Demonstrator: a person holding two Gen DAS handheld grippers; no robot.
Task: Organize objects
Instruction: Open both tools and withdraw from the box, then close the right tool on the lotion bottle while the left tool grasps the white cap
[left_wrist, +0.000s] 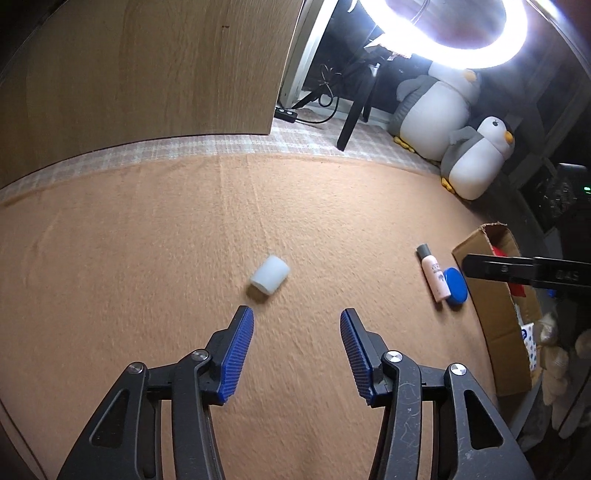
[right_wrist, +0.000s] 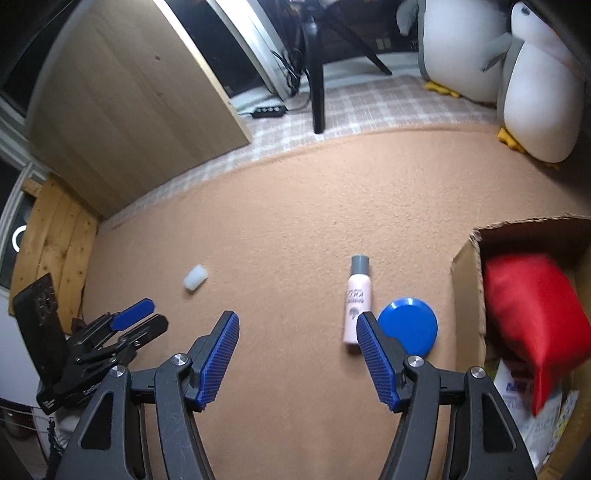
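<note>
Your left claw (left_wrist: 297, 321), jaws apart and empty, has the white cap (left_wrist: 269, 275) lying just ahead, slightly left, on its side.

one white cap (left_wrist: 269, 279), one pink bottle (right_wrist: 357, 299), one blue lid (right_wrist: 410, 325), two plush penguins (left_wrist: 476, 158)

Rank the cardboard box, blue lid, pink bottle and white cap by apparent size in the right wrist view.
1. cardboard box
2. blue lid and pink bottle, too alike to separate
3. white cap, though it lies farther from the camera
</note>
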